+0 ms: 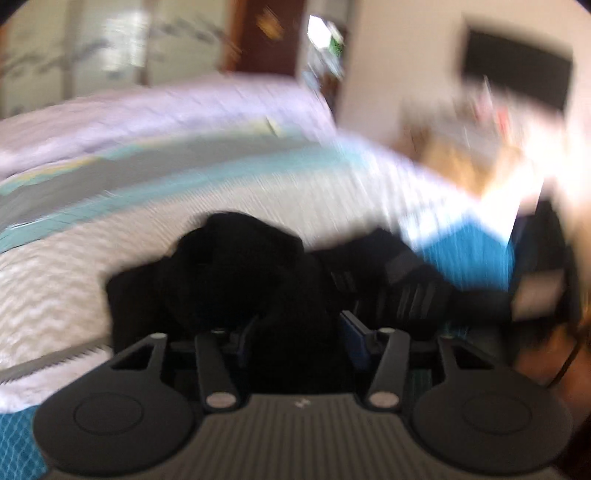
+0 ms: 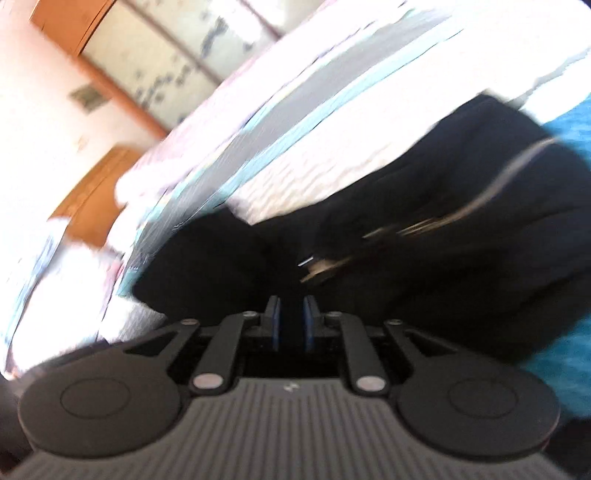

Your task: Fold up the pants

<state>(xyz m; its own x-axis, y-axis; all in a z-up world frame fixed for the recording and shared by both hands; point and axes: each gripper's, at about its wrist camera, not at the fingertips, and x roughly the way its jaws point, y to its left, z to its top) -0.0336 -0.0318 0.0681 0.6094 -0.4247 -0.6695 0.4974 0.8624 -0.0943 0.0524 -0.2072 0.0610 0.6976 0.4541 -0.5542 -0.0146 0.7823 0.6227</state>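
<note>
The black pants (image 1: 229, 273) lay bunched on the bed (image 1: 55, 280), apparently gathered for a fold. The left gripper (image 1: 299, 328) had its jaws part-way apart with dark cloth between them (whether the pads pressed it could not be told through the blur). The right gripper (image 2: 293, 321) held its jaws near together around dark fabric; a firm clamp could not be confirmed. The bed carried a white quilt with teal and grey bands. A wooden door (image 1: 266, 33) stood beyond.
</note>
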